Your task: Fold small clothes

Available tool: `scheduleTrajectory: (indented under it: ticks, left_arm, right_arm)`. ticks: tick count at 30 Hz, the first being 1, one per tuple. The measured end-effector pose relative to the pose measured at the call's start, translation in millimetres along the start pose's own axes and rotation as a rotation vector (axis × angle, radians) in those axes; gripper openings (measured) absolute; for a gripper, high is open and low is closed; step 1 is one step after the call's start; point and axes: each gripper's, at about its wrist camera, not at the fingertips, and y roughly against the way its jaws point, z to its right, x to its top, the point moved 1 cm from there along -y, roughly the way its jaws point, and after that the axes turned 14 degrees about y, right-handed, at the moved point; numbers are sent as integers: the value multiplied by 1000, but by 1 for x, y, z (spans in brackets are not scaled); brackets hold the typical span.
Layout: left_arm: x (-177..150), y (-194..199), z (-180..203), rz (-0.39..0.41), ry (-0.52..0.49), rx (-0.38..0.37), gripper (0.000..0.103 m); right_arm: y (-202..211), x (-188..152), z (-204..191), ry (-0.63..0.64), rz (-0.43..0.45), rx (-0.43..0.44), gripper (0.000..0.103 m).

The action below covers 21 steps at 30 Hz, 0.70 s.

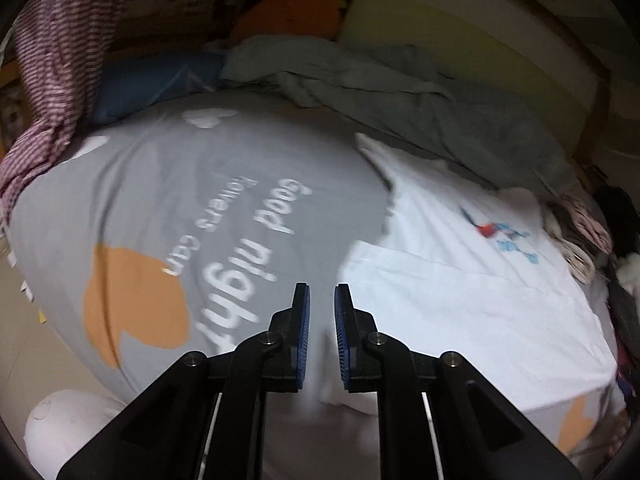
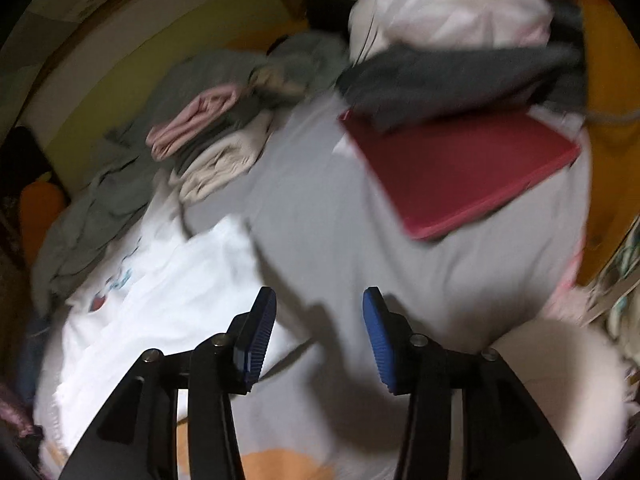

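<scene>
A small white T-shirt (image 1: pixel 460 292) with a red and blue print lies spread on the grey "Good night" bedsheet (image 1: pixel 192 208). My left gripper (image 1: pixel 322 292) hovers above the sheet just left of the shirt's near edge, jaws a narrow gap apart and empty. In the right wrist view the same white shirt (image 2: pixel 168 312) lies at lower left. My right gripper (image 2: pixel 320 300) is open wide and empty above the grey sheet (image 2: pixel 360 248), just right of the shirt. The view is blurred.
A crumpled grey-green duvet (image 1: pixel 400 92) runs along the wall. A striped cloth (image 1: pixel 52 80) hangs at left. A stack of folded clothes (image 2: pixel 208 144), a red flat board (image 2: pixel 460 172) and a dark garment pile (image 2: pixel 460 72) lie on the bed.
</scene>
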Motion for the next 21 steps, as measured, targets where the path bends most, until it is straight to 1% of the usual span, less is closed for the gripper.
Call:
scheduleTrajectory:
  ticks: [2, 5, 7, 8, 9, 10, 11, 13, 15, 19, 21]
  left_arm:
    - [-9, 1, 8, -30, -27, -38, 17]
    - [-26, 2, 26, -62, -95, -79, 19]
    - [-37, 3, 35, -88, -118, -94, 20]
    - [-42, 4, 35, -103, -115, -107, 24]
    - [-48, 6, 34, -113, -96, -119, 27]
    - [-54, 7, 31, -114, -69, -120, 36]
    - [-58, 8, 26, -112, -36, -117, 49]
    - [-65, 5, 16, -125, 40, -131, 51]
    - [-69, -4, 10, -172, 100, -144, 51]
    - [-76, -16, 4, -223, 202, -193, 51]
    - [-77, -26, 1, -245, 277, -225, 51]
  right_arm:
    - [5, 3, 0, 13, 16, 8, 50]
    - [8, 7, -9, 62, 14, 59, 51]
    - [6, 7, -20, 109, -20, 124, 51]
    - [4, 5, -25, 123, -48, 178, 51]
    - [2, 1, -30, 123, -74, 221, 51]
    - [1, -3, -31, 117, -94, 246, 51]
    - [-2, -8, -32, 103, -121, 267, 51]
    - [-8, -16, -28, 77, -145, 276, 51]
    - [-17, -23, -20, 23, -171, 249, 51]
    - [-28, -30, -3, -115, -193, 321, 52]
    - [-33, -31, 3, -180, -185, 366, 56]
